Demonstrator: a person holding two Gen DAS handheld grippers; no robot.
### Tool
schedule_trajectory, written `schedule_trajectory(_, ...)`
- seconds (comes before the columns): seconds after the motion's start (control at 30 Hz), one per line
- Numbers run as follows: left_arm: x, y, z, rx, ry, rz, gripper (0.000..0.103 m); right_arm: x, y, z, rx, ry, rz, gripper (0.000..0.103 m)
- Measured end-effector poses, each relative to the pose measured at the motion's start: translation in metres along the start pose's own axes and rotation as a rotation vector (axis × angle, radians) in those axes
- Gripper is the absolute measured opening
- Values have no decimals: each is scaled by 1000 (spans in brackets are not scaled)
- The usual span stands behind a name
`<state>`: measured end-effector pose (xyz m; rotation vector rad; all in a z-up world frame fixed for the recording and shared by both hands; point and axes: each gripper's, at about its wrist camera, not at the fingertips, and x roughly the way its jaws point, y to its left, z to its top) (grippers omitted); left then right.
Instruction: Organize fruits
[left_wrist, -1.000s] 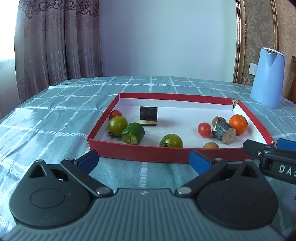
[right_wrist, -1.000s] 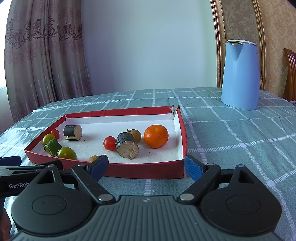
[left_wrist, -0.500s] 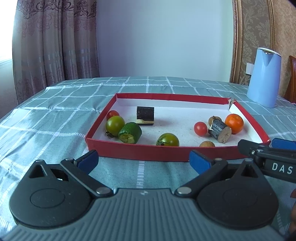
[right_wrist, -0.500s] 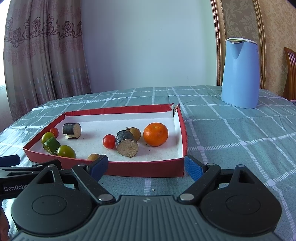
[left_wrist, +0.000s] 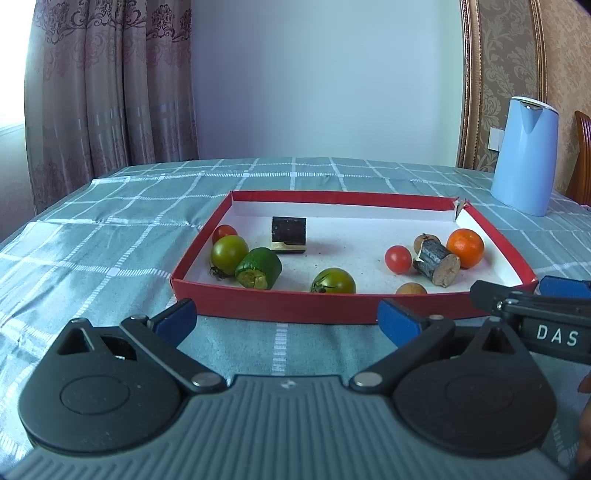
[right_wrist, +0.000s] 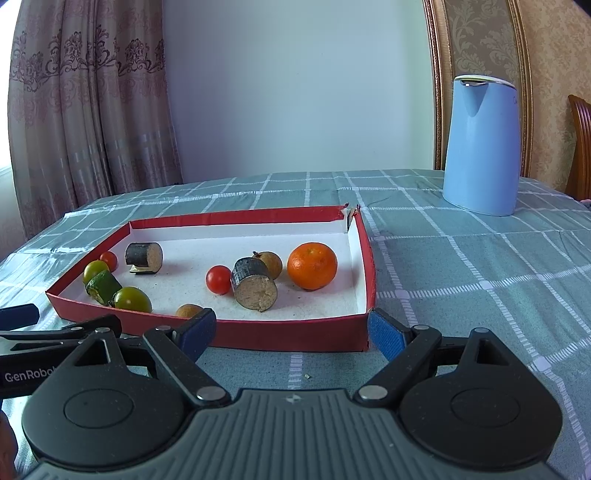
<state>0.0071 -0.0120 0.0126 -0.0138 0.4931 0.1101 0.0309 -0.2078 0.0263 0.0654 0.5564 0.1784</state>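
We hold both tongs, left tongs (left_wrist: 286, 319) and right tongs (right_wrist: 291, 330), wide and empty just before the red tray (left_wrist: 314, 304). Orange (right_wrist: 312, 265) sits inside its right end. Readable: "DAS", "GenRobo".

The tray (right_wrist: 295, 334) looks like cardboard, matt red outside and matt white within, torn at one corner. The tablecloth (right_wrist: 480, 288) is woven cloth with a slight sheen. The kettle (right_wrist: 480, 147) is smooth, satin blue plastic. The orange (right_wrist: 312, 265) has dimpled skin; the tomatoes (right_wrist: 218, 279) shine glossy. The cut pieces (right_wrist: 255, 284) show dark rough skin and grainy faces. Gripper bodies are matt ribbed plastic with metal pins.
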Motion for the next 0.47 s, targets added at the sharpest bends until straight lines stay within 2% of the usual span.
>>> schedule_trajectory(0.37, -5, 4, -1, -11, -29, -5, 103, 0, 1, -1, -4, 8, 12, 90)
schedule_trajectory(0.47, -8, 7, -2, -6, -23, -8, 103, 2, 1, -3, -15, 46, 26, 90)
